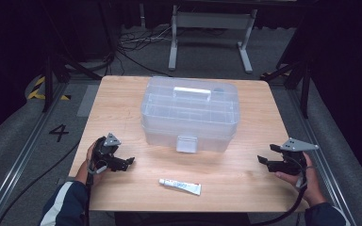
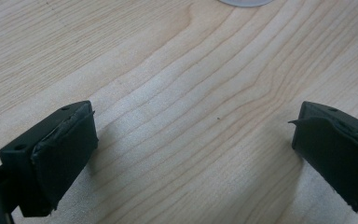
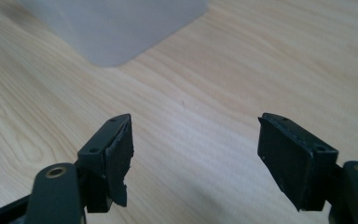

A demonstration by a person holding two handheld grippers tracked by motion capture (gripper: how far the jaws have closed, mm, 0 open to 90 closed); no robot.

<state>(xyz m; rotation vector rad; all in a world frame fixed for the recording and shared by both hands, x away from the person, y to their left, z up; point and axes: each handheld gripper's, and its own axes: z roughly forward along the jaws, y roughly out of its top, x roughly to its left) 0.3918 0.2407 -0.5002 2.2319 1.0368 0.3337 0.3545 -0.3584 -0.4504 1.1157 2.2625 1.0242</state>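
A clear plastic toolbox point(image 1: 190, 113) with a white handle and a front latch point(image 1: 186, 143) stands shut in the middle of the wooden table point(image 1: 245, 174). A small white tube point(image 1: 180, 186) lies flat near the front edge. My left gripper point(image 1: 128, 162) rests low at the table's left, open, with bare wood between its jaws point(image 2: 193, 121). My right gripper point(image 1: 267, 153) hovers at the right, pointed toward the box, also open and holding nothing point(image 3: 196, 130). A corner of the toolbox point(image 3: 116, 28) lies ahead of it.
Beyond the table's far edge stands a white metal frame point(image 1: 212, 28), with cables on the grey floor. Dark stands flank both sides. Bare wood lies between the tube and the box front.
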